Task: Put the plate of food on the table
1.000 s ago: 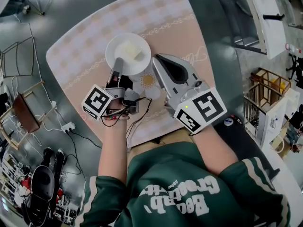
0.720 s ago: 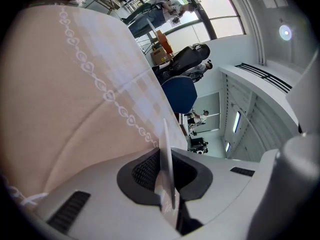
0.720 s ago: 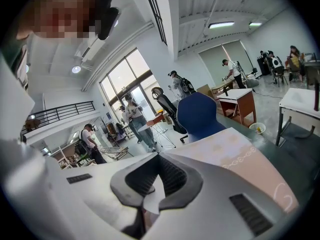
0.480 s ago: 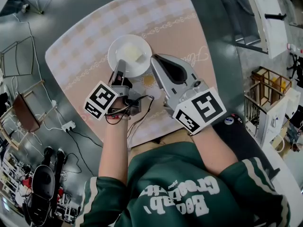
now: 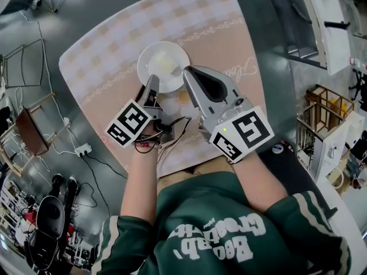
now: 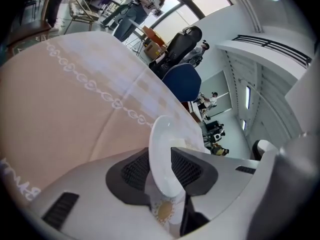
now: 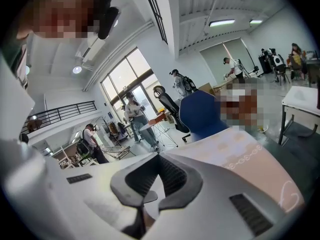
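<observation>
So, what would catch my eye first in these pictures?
A white plate of pale food sits on the pink checked tablecloth, mid-table. The left gripper, jaws just opened, has the plate's near rim between them, unpressed. The right gripper, shut, is beside the plate on its right.

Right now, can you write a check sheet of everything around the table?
Surface: tablecloth, pink with checks, lying flat.
Job's things: white plate with pale food rests on it.
Clutter: daisy shape beside the plate.
Grippers: left gripper fingers have just been opening, plate rim between them; right gripper shut, empty.
Cables: wires on left gripper; power strip on floor.
Surroundings: chair, grey floor.
</observation>
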